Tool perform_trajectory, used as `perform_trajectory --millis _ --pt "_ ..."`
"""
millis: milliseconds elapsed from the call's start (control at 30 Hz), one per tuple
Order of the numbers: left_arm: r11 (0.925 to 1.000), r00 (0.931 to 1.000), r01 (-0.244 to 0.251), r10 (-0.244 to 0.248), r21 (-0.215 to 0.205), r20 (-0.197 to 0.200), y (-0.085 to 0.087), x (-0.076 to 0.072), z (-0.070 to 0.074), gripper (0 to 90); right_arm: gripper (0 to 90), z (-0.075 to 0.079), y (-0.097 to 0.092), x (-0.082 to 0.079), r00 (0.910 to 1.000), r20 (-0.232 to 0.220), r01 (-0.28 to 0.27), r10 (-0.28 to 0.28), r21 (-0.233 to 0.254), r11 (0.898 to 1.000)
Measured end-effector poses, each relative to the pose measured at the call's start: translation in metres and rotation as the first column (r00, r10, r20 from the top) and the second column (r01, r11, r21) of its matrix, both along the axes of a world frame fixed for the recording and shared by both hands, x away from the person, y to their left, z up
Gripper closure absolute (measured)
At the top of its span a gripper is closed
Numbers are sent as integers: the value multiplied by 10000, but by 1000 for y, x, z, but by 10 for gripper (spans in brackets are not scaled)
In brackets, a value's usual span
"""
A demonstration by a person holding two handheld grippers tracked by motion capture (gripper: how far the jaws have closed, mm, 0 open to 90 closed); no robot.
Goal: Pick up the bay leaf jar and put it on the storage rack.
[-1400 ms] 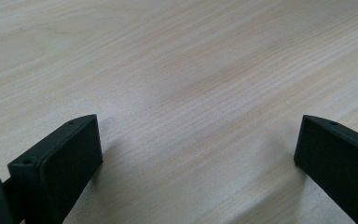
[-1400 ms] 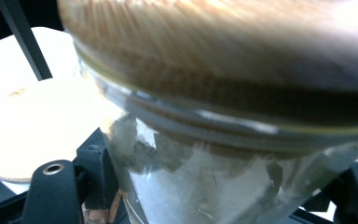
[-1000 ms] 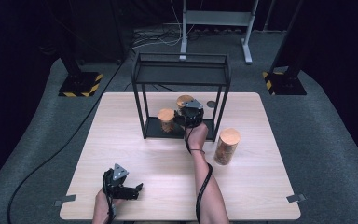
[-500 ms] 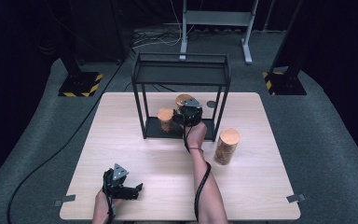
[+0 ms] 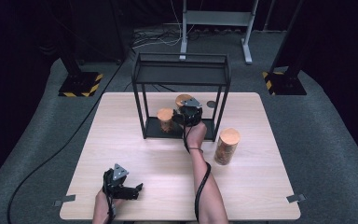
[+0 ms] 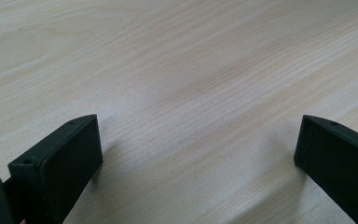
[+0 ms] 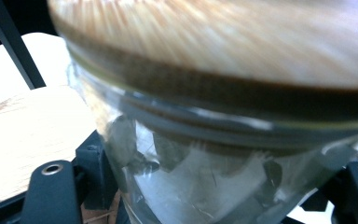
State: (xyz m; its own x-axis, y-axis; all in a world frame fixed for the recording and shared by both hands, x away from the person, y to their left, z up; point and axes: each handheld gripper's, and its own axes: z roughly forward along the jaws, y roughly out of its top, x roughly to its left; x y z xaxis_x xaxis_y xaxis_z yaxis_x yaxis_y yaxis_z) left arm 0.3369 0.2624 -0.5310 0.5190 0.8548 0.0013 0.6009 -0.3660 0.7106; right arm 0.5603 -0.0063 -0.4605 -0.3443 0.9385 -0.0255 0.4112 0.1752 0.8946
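In the high view a black wire shelf frame point(image 5: 182, 74) stands at the back of the wooden table point(image 5: 261, 186). My right gripper point(image 5: 189, 114) reaches onto its bottom shelf and is shut on a glass jar with a wooden lid point(image 5: 184, 99). In the right gripper view that jar point(image 7: 242, 177) sits between the jaws just under its lid point(image 7: 261, 42). A second, smaller jar point(image 5: 165, 119) stands just to its left on the same shelf. My left gripper point(image 5: 137, 189) rests near the table's front left; its fingers point(image 6: 60, 158) stand wide apart over bare wood.
A taller jar with a wooden lid point(image 5: 227, 145) stands on the table right of the frame. A small dark disc point(image 5: 210, 104) lies behind the frame's right post. The second jar's lid point(image 7: 28, 135) and a frame post point(image 7: 14, 46) are close beside the right gripper.
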Motion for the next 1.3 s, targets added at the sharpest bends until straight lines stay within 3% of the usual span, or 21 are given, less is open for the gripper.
perform_trajectory --millis 200,367,667,933,1300 --pt "10000 10000 -1 1 0 1 0 0 0 0 243 0 0 -2 10000 -5 58 -58 37 10000" --pt "10000 10000 1 -1 3 3 0 0 0 0 137 0 -7 -4 9996 -286 77 -49 975 9952" --pt "10000 10000 -6 6 1 -3 0 0 0 0 21 12 -13 -16 9977 -535 -340 417 1368 9900" --pt "10000 10000 -3 3 11 3 0 0 0 0 11 18 -22 -38 9955 -494 -715 809 1694 9829" --pt "10000 10000 -4 4 10 2 0 0 0 0 11 23 -28 -82 9834 -258 -1740 1797 1491 9734"
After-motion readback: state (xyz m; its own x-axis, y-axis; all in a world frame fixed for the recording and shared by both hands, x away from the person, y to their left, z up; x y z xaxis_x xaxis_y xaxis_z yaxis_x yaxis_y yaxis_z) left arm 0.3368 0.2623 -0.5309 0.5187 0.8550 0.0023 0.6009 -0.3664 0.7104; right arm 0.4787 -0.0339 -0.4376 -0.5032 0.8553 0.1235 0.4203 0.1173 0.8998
